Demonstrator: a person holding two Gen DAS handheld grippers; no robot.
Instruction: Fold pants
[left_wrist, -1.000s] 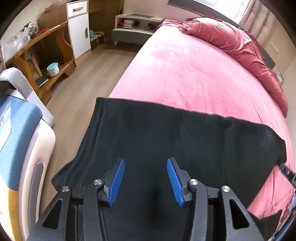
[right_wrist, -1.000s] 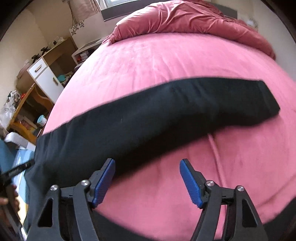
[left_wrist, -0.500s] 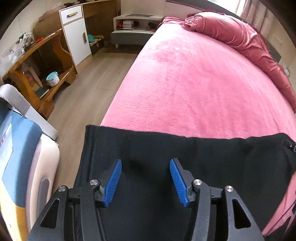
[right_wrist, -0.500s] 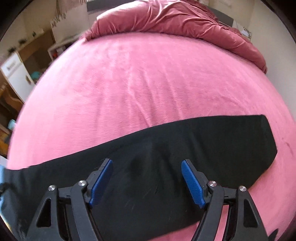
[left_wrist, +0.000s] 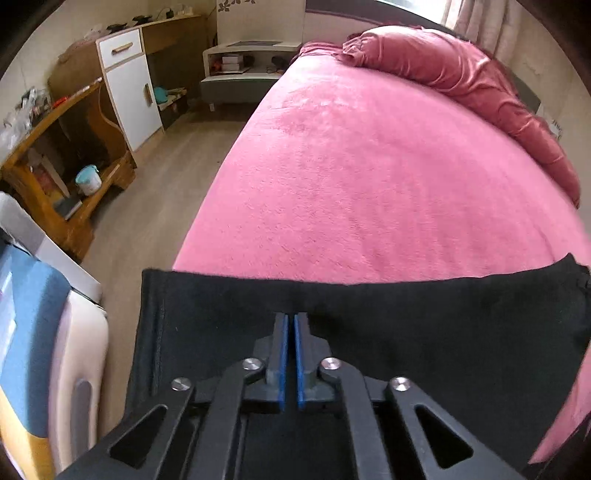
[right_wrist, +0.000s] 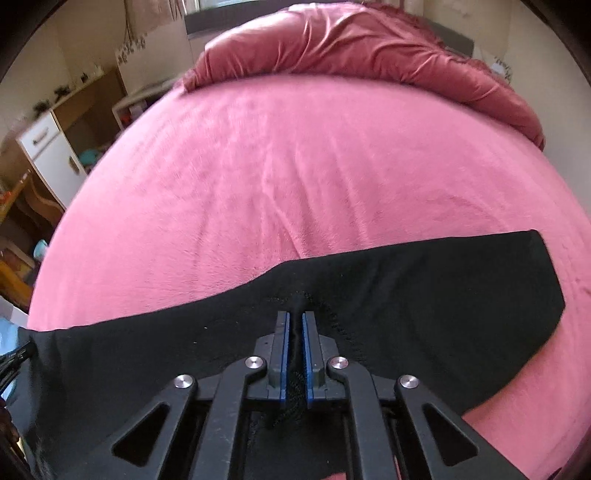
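Jaws of left gripper (left_wrist: 290, 317) have just clamped together on the black pants (left_wrist: 424, 325), pinching cloth near the far edge; blue pads nearly meet, thin fabric between. Right gripper (right_wrist: 294, 315) has likewise just been closing and now nips a bunched ridge of the same pants, dark cloth visible between its pads (right_wrist: 283, 354).

Pants lie flat across the near part of the pink bed cover (left_wrist: 369, 177), in a long band; one end overhangs the bed's left edge in the left wrist view, the other ends in a slanted edge on the cover in the right wrist view. Rest of the cover bare, slightly creased. Darker pink duvet (left_wrist: 461, 70) heaped along the far end of the bed.

Wood-look floor (left_wrist: 147, 214) left of the bed. White cabinet (left_wrist: 129, 92) with a drawer and a door against the wall, wooden desk (left_wrist: 66, 147) beside it; a small teal-lidded tub (left_wrist: 88, 180) on its lower shelf, contents not visible. Low grey-and-white unit (left_wrist: 247, 70) at the far wall, small items on its shelf, too small to tell. Blue and cream padded object (left_wrist: 44, 332) close on the left, beside the overhanging pants.
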